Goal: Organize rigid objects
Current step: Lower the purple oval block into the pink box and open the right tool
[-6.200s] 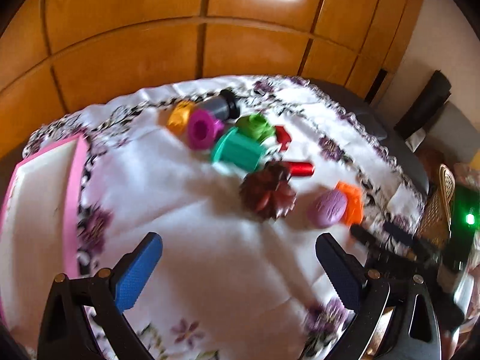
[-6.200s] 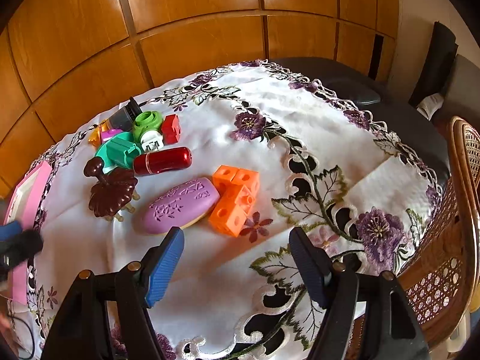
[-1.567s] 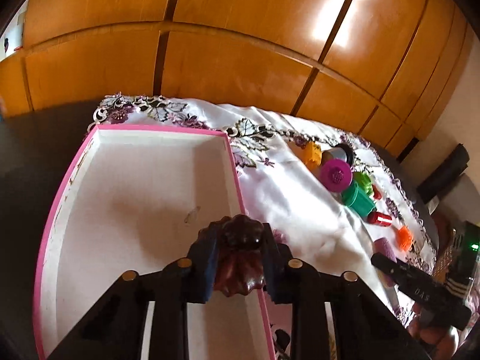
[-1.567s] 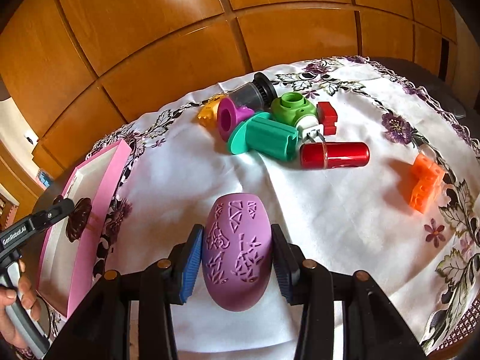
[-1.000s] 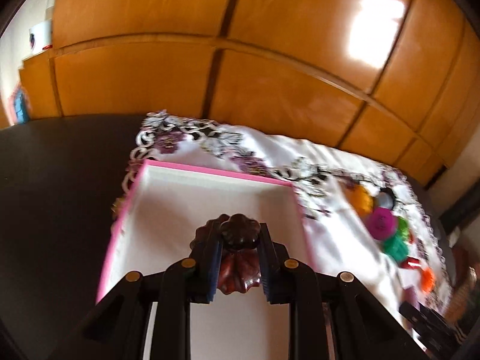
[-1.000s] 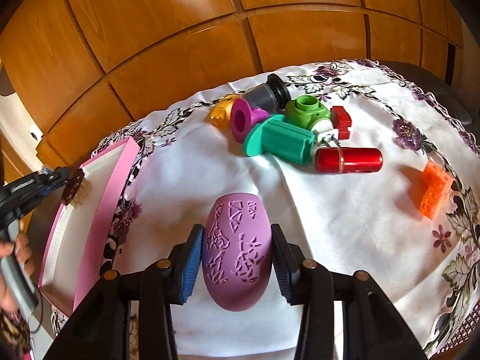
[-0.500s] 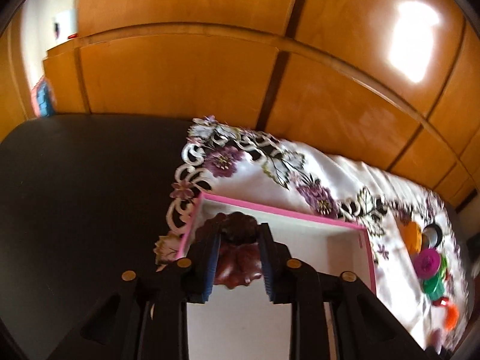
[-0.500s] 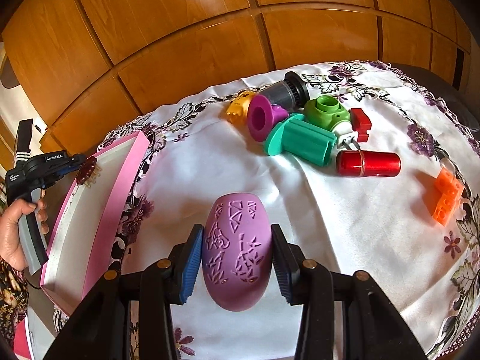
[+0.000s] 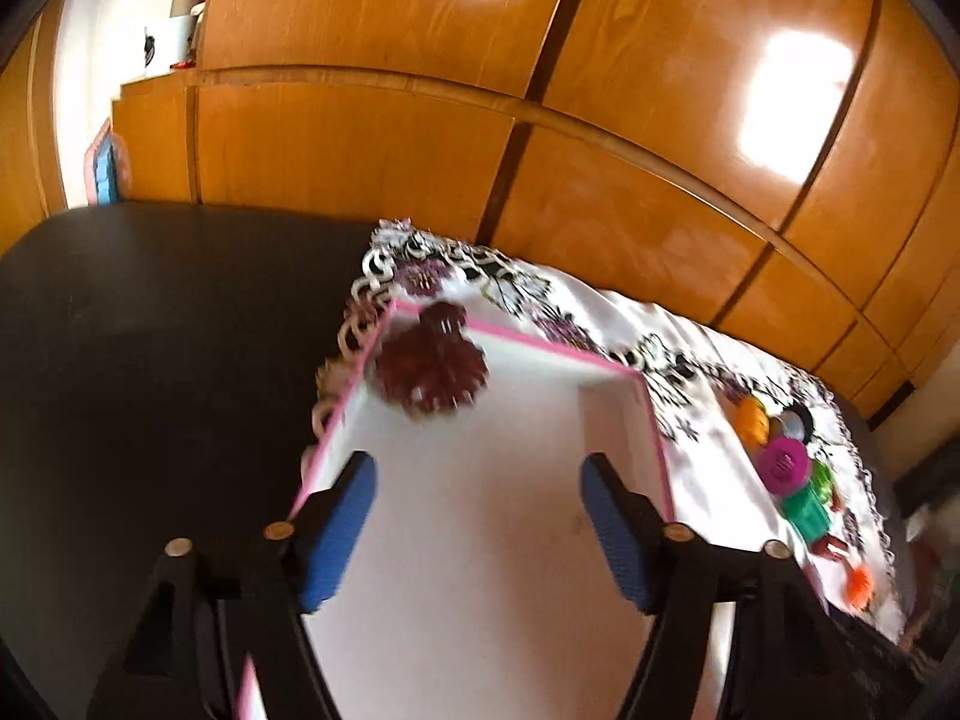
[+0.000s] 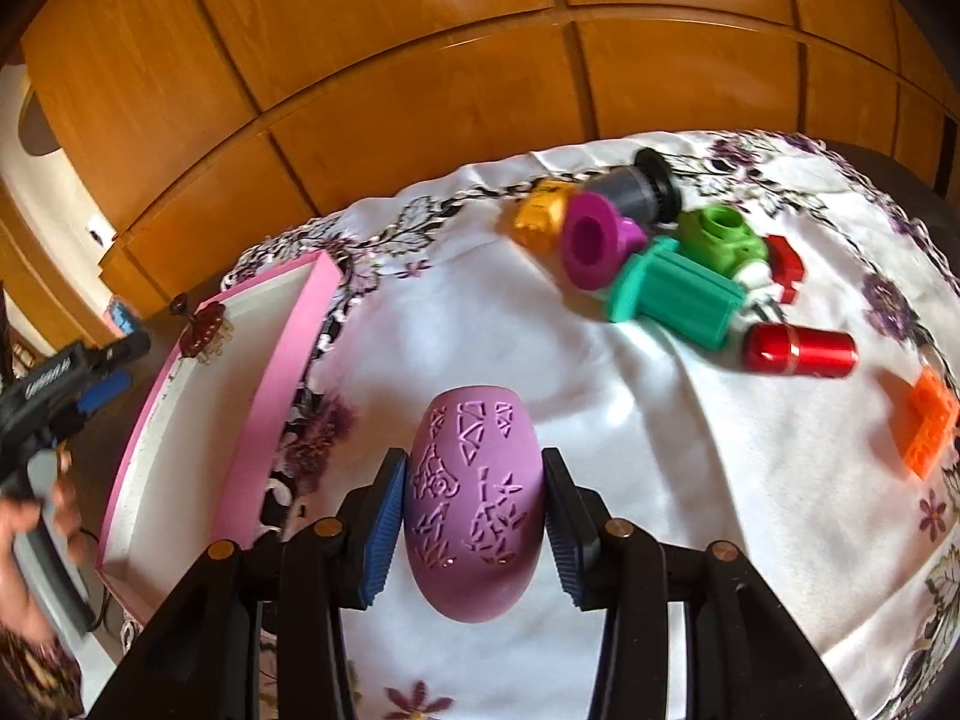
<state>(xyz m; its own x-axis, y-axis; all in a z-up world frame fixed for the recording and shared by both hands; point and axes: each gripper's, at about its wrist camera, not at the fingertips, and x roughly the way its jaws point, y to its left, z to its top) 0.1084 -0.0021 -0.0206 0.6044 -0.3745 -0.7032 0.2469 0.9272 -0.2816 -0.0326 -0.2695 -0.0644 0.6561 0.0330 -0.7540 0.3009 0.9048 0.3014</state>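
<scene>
- The left gripper stands wide, its ribbed blue pads apart with nothing between them, above the white floor of a pink-rimmed box.
- A dark red scalloped piece, glossy, with a knob at its far end, sits at the far left corner of that box, clear of the pads; it is blurred, and whether it rests on the floor cannot be told.
- The right gripper is clamped on a matte purple egg-shaped shell, whose domed face is cut with small triangular and leaf-like openings.
- In the right wrist view the box lies at the left edge of a white embroidered cloth with purple flowers and a lace border.
- At the cloth's far side lies a cluster: a ribbed teal cylinder, a magenta flanged ring, a green hollow fitting, a grey-and-black cylinder and a yellow piece.
- A shiny red metallic capsule lies just beside the teal one; an orange studded block sits well apart.
</scene>
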